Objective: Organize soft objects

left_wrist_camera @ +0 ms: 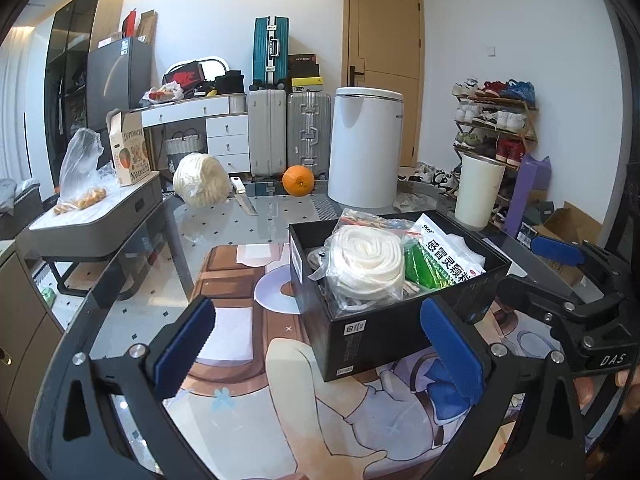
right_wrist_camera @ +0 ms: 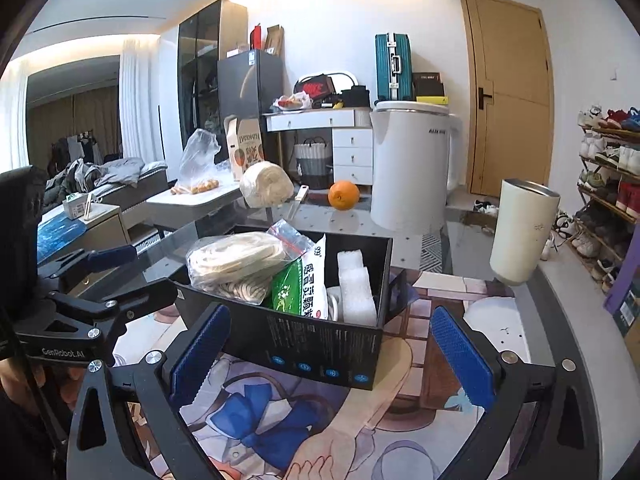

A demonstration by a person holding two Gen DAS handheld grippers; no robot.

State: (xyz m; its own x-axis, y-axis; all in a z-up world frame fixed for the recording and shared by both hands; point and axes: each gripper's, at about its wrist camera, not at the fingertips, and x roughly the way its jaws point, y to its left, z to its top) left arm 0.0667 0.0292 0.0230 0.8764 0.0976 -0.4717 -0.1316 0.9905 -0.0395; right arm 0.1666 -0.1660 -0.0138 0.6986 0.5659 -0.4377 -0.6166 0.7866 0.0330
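Note:
A black box [left_wrist_camera: 372,336] [right_wrist_camera: 320,344] stands on the printed mat on the glass table. In it lie a clear bag of white rope [left_wrist_camera: 366,264] [right_wrist_camera: 236,260], a green and white medicine packet [left_wrist_camera: 444,260] [right_wrist_camera: 304,288] and white foam pieces [right_wrist_camera: 356,288]. My left gripper [left_wrist_camera: 320,344] is open and empty, low in front of the box. It also shows in the right wrist view [right_wrist_camera: 132,272]. My right gripper [right_wrist_camera: 332,348] is open and empty, in front of the box's near side. It shows at the right edge of the left wrist view [left_wrist_camera: 540,264].
A white cabbage-like ball [left_wrist_camera: 202,179] [right_wrist_camera: 266,189], a knife [left_wrist_camera: 244,196], an orange [left_wrist_camera: 298,181] [right_wrist_camera: 343,195], a white kettle [left_wrist_camera: 364,146] [right_wrist_camera: 412,164] and a cream tumbler [left_wrist_camera: 478,190] [right_wrist_camera: 522,232] stand at the table's far side. A shoe rack [left_wrist_camera: 496,120] stands right.

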